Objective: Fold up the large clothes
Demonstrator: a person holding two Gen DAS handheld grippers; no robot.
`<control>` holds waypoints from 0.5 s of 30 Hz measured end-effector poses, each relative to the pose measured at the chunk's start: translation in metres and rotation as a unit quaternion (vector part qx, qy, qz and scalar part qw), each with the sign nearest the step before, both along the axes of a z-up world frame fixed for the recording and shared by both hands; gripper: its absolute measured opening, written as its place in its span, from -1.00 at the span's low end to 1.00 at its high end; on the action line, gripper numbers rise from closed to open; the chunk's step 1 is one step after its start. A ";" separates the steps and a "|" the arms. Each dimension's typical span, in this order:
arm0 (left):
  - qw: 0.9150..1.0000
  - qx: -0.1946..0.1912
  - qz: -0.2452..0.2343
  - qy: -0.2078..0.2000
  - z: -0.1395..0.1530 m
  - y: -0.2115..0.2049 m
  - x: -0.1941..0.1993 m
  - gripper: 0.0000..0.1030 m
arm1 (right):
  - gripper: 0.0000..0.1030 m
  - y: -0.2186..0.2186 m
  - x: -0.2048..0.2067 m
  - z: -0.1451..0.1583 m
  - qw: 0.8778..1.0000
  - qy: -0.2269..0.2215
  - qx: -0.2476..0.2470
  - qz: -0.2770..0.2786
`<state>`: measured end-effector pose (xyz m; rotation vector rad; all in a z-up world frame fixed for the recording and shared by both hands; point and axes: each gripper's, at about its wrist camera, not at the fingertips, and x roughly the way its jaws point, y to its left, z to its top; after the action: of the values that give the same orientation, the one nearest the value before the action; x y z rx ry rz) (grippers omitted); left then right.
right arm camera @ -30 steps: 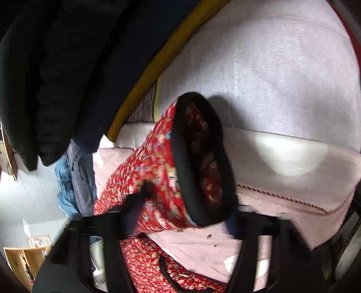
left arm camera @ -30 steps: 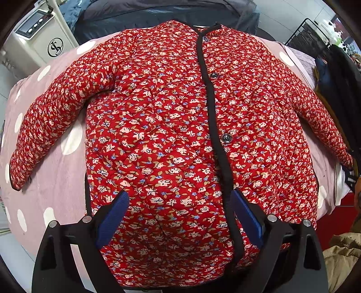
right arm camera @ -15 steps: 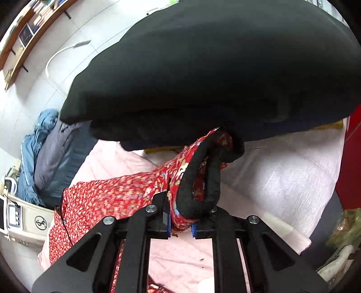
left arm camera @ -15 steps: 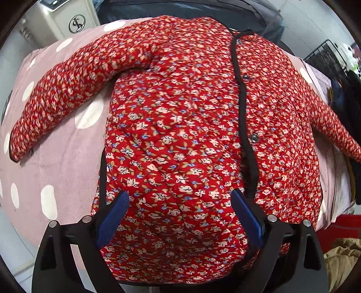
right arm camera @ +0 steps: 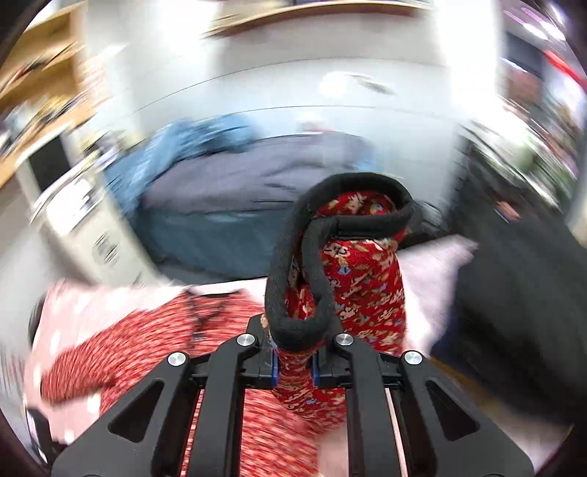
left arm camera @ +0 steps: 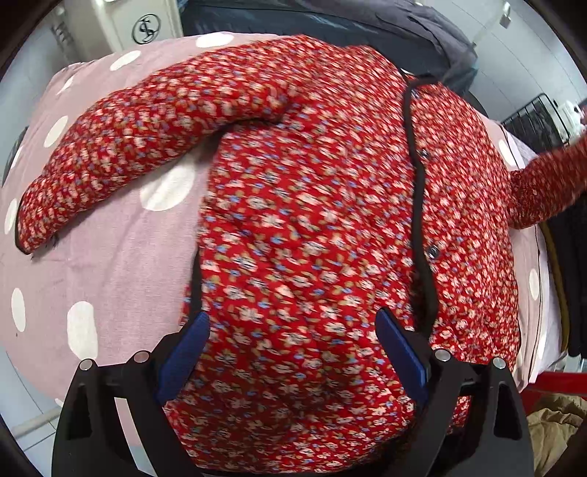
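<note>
A red quilted floral jacket (left arm camera: 315,227) with black trim and buttons lies front-up on a pink polka-dot bed cover (left arm camera: 102,271). Its one sleeve (left arm camera: 139,146) rests spread out to the left in the left wrist view. My left gripper (left arm camera: 291,345) hovers open over the jacket's lower hem, blue pads wide apart with nothing between them. My right gripper (right arm camera: 293,370) is shut on the cuff end of the other sleeve (right arm camera: 348,279), whose black-trimmed opening stands up above the fingers. That lifted sleeve (left arm camera: 546,183) shows at the right edge of the left wrist view.
A white appliance (left arm camera: 135,29) stands beyond the bed at the far left. Dark blue and grey bedding (right arm camera: 234,190) is piled behind the jacket. Dark clothes (right arm camera: 521,293) hang at the right. A black wire rack (left arm camera: 535,117) and a red object (left arm camera: 557,381) sit at the right side.
The right gripper closed on the sleeve cuff, lifted it off the bed and rolled round to face the jacket. The left gripper drifted towards the jacket's left side and stayed open.
</note>
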<state>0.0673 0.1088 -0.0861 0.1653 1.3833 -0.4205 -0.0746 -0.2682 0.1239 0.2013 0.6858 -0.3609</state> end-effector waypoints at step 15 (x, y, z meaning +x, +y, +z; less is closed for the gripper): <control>0.991 0.022 0.132 0.009 -0.006 0.109 -0.001 0.73 | -0.70 0.208 0.165 -0.190 0.935 0.257 -0.072 0.232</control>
<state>0.0660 0.2180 -0.0924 0.0142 1.4102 -0.1708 0.0899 -0.0599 -0.0659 -0.2060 1.1882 0.0009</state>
